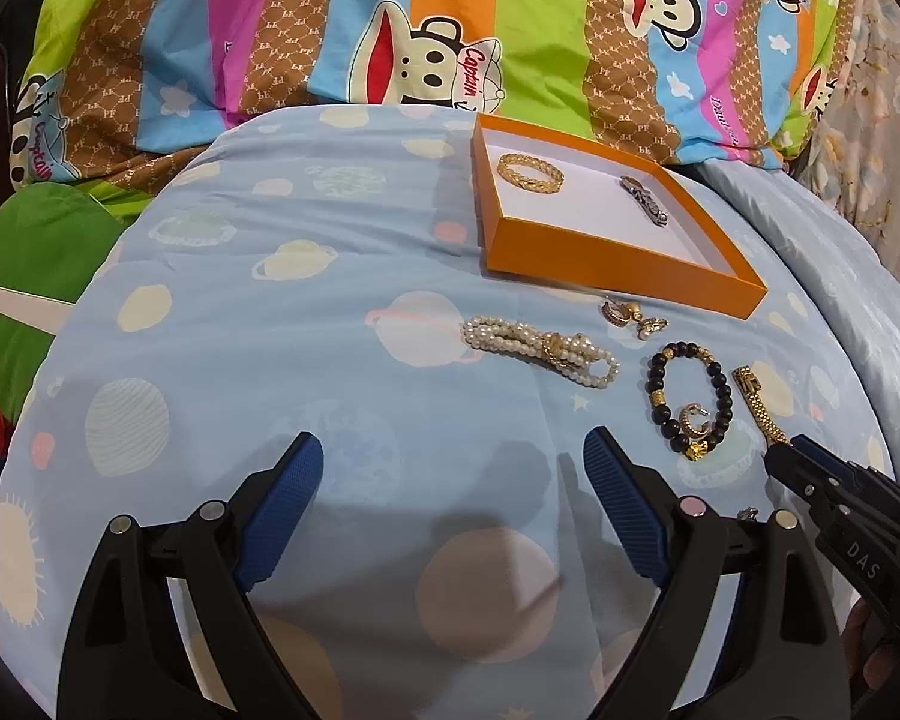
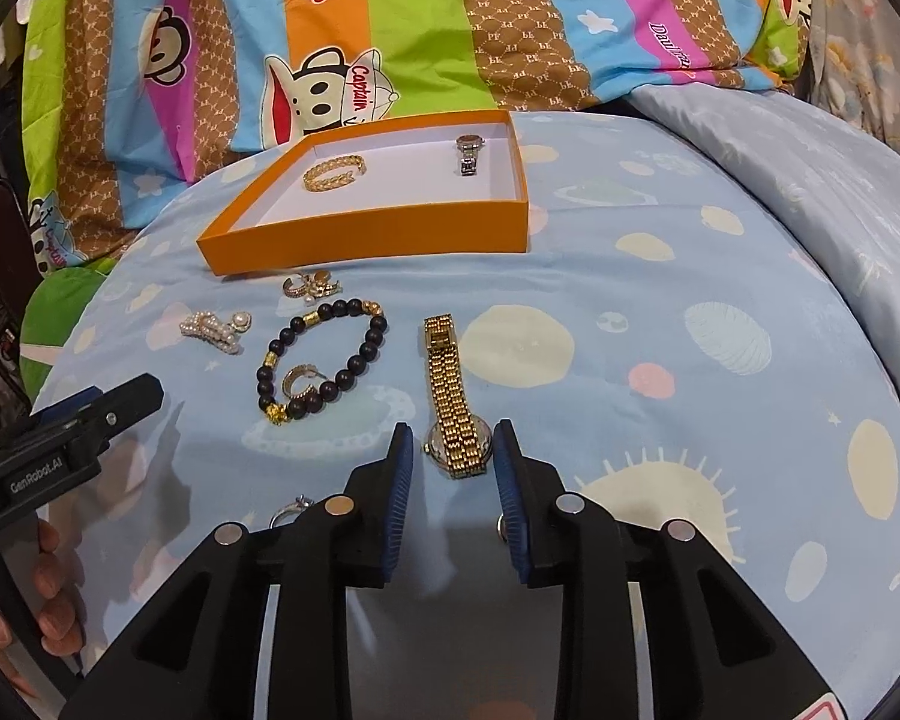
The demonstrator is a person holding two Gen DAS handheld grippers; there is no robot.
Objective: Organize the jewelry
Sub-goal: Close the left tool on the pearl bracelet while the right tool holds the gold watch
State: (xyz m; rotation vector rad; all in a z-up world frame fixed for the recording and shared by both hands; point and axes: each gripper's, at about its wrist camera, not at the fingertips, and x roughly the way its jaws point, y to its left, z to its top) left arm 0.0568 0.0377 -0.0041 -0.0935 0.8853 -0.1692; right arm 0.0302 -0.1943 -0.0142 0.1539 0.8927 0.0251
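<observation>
An orange tray [image 2: 366, 234] [image 1: 618, 270] on the blue bedspread holds a gold bangle [image 2: 334, 173] [image 1: 531, 173] and a silver watch [image 2: 468, 153] [image 1: 645, 199]. In front of it lie a gold watch [image 2: 453, 396] [image 1: 759, 408], a black bead bracelet [image 2: 324, 360] [image 1: 687, 399] with a gold hoop earring [image 2: 299, 381] inside it, a pearl bracelet [image 1: 540, 348] [image 2: 216, 330] and small earrings [image 2: 311, 287] [image 1: 633, 317]. My right gripper [image 2: 453, 441] is open, its fingers on either side of the gold watch's near end. My left gripper [image 1: 453, 450] is open and empty above the bedspread, left of the jewelry.
A silver ring [image 2: 291, 510] lies by my right gripper's left finger. A colourful cartoon quilt [image 1: 390, 30] is bunched behind the tray. A pale blue blanket [image 2: 810, 150] lies at the right. The left gripper's body [image 2: 60, 438] and a hand show at the right view's left edge.
</observation>
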